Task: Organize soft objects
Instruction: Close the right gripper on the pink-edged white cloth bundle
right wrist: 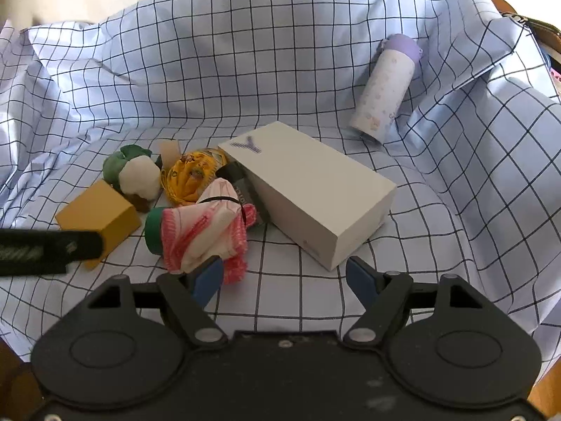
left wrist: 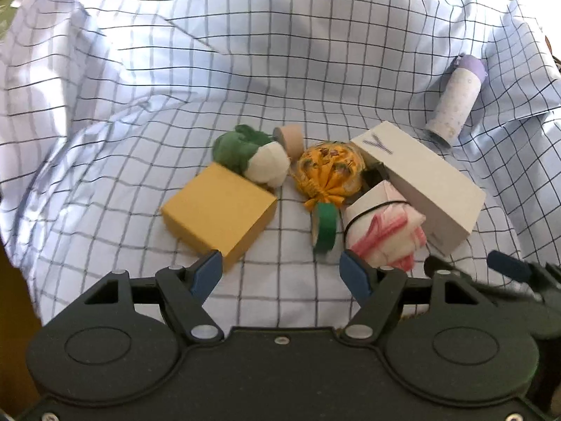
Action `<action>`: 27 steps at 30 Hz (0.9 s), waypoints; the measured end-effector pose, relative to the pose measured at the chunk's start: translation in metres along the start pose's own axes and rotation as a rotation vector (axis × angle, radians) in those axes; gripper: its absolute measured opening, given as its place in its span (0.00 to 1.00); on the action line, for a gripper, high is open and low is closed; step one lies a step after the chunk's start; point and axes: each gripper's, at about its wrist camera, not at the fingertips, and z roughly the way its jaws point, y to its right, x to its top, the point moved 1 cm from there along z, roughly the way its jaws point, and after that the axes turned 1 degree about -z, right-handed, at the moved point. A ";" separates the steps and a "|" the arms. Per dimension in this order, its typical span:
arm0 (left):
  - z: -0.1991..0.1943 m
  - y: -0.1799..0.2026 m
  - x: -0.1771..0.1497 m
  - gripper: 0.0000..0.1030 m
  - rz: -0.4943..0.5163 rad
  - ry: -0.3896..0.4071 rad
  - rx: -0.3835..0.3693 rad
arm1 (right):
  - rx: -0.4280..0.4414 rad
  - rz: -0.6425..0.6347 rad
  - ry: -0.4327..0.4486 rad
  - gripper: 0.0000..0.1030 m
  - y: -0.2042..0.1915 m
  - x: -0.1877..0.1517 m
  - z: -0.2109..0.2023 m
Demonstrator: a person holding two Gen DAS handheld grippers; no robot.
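One white box [right wrist: 315, 196], purple "Y" mark [right wrist: 249, 144]

A pale blue cloth [left wrist: 280, 70] carries a dark grid. The box [left wrist: 219, 215] is mustard yellow, the tape roll [left wrist: 328, 226] green, the bundle [left wrist: 385, 235] white with pink stripes, the bottle [right wrist: 384, 94] white with a lilac cap.

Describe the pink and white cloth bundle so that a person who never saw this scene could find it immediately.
Start at the long white box lying on the checked cloth. Against its left side, nearest the camera in the right wrist view, lies the pink and white cloth bundle, beside the green tape roll. Unlike the yellow patterned bundle behind it, it has red-pink stripes and a thin black band around it.
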 end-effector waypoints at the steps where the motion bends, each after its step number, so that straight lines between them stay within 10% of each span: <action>1: 0.004 0.002 0.002 0.67 0.007 -0.001 -0.009 | 0.000 0.002 0.001 0.74 0.001 0.000 0.000; 27: 0.036 -0.018 0.032 0.67 0.011 0.014 0.165 | 0.060 -0.068 0.094 0.76 -0.030 0.030 0.020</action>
